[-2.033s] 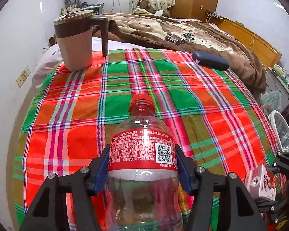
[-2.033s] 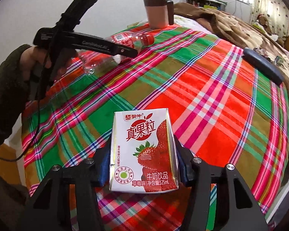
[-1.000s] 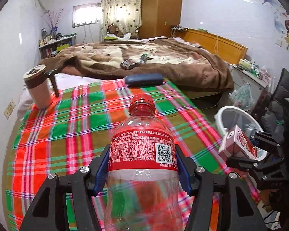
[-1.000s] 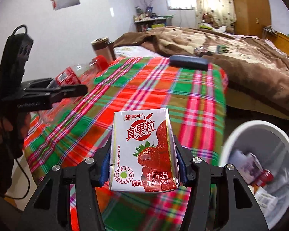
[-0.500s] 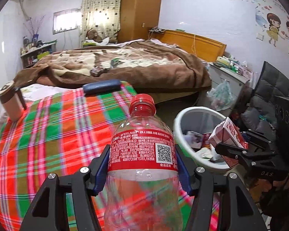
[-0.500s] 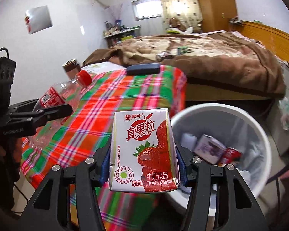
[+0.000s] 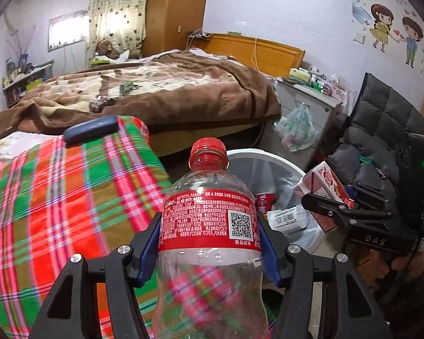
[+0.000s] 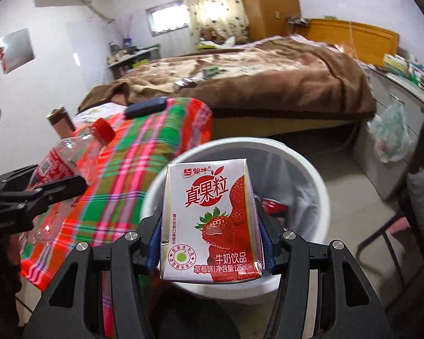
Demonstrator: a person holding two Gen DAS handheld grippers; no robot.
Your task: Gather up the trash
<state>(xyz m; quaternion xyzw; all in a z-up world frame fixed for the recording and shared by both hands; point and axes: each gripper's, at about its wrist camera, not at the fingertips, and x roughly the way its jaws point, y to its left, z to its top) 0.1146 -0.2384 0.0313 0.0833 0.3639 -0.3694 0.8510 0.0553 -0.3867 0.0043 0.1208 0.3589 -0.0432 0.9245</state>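
Observation:
My left gripper (image 7: 209, 243) is shut on an empty clear Coke bottle (image 7: 209, 226) with a red cap and red label, held upright at the plaid table's edge, just short of the white trash bin (image 7: 268, 163). My right gripper (image 8: 210, 243) is shut on a strawberry milk carton (image 8: 212, 220) and holds it over the near rim of the bin (image 8: 319, 197). The bin holds a red can (image 8: 274, 204) and paper scraps. The carton also shows in the left wrist view (image 7: 325, 186), and the bottle in the right wrist view (image 8: 67, 158).
A plaid-covered table (image 7: 56, 197) lies to the left with a dark blue case (image 7: 90, 128) at its far end and a brown mug (image 8: 60, 121). A bed with a brown blanket (image 7: 155, 90) is behind. A black chair (image 7: 381, 141) and a grey cabinet (image 7: 305, 104) stand right of the bin.
Both grippers have swung right from over the table to the bin, each still holding its item. The carton has come over the bin's near rim.

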